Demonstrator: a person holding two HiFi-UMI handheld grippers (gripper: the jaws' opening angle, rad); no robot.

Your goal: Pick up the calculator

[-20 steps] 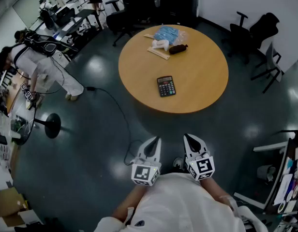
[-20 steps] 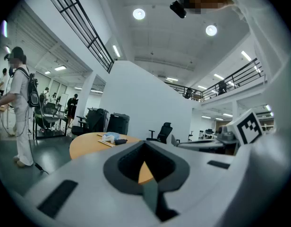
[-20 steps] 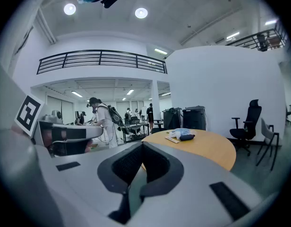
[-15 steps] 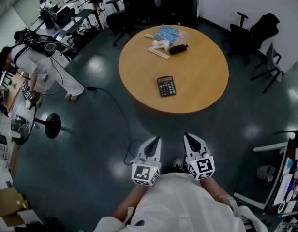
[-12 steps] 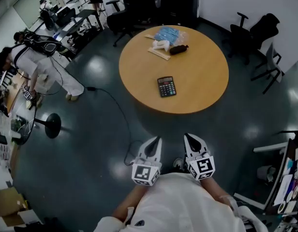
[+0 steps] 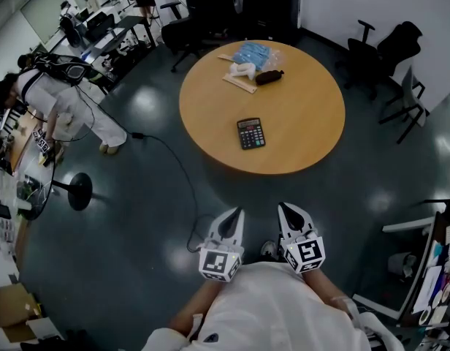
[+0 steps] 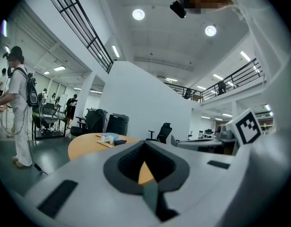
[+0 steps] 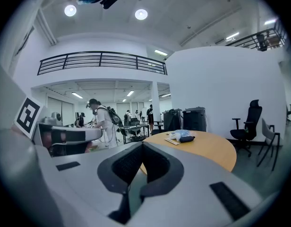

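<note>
A black calculator [image 6: 251,133] lies flat on the round wooden table [image 6: 305,115], toward its near edge. My left gripper [image 6: 233,216] and right gripper [image 6: 288,212] are held side by side close to my body, well short of the table, pointing at it. Both are shut with nothing between their jaws. In the left gripper view the left gripper [image 7: 146,174] shows its jaws closed together, with the table [image 7: 86,144] beyond. In the right gripper view the right gripper [image 8: 136,174] is likewise closed, the table [image 8: 207,148] ahead. The calculator shows in neither gripper view.
At the table's far side lie a blue-and-white plastic bag [image 6: 250,53], a dark pouch [image 6: 269,75] and a flat wooden piece [image 6: 239,81]. Office chairs [image 6: 389,46] stand at the right and back. A cable [image 6: 174,163] crosses the floor. A person in white [image 6: 60,97] stands at the left by desks.
The grippers have stayed put. The table and calculator have shifted very slightly lower in the head view; the person at the left has moved a little.
</note>
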